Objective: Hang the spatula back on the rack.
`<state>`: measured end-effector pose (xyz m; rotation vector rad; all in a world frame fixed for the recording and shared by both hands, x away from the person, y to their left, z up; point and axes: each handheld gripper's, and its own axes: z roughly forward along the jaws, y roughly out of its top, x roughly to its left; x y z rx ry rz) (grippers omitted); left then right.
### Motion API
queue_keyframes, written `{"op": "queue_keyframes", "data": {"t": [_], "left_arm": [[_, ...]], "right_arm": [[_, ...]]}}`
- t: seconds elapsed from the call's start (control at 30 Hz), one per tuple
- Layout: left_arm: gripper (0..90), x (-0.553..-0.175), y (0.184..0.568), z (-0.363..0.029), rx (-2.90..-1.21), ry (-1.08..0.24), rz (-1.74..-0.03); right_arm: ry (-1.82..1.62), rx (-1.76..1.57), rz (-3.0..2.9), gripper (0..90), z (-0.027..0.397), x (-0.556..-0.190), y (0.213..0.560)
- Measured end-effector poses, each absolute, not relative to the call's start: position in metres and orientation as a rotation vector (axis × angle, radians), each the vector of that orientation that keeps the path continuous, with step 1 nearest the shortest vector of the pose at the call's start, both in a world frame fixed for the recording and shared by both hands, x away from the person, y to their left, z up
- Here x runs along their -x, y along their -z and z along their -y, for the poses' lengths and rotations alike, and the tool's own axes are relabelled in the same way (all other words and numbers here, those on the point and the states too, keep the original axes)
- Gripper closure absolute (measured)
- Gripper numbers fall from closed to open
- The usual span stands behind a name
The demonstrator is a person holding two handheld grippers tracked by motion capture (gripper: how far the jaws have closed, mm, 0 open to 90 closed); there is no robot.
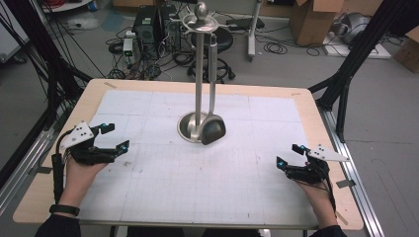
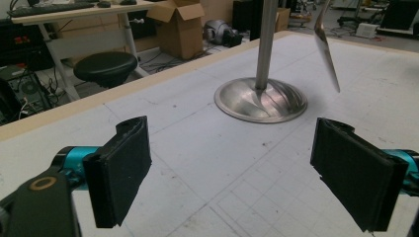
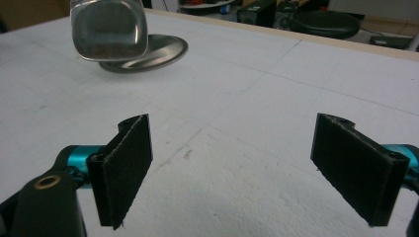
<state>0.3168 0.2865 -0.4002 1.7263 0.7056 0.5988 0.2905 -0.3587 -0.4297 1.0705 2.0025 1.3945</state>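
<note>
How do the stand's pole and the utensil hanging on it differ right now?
The stand's pole rises from a round base resting on the table; the hanging utensil dangles from the top ring and hangs clear of the mat in the right gripper view. The pole is a plain straight rod; the utensil ends in a broad, rounded head. Both are shiny metal and roughly vertical, side by side.
</note>
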Motion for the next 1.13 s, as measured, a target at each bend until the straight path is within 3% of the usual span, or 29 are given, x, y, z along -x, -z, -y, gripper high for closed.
{"op": "queue_keyframes", "data": {"t": [1.13], "left_arm": [[16.3,-0.3132,0.3991,-0.2884,-1.752,-0.626,-0.709]], "right_arm": [[-1.309,-1.072,-2.031,15.4,0.3560,-0.2971,0.4328]]}}
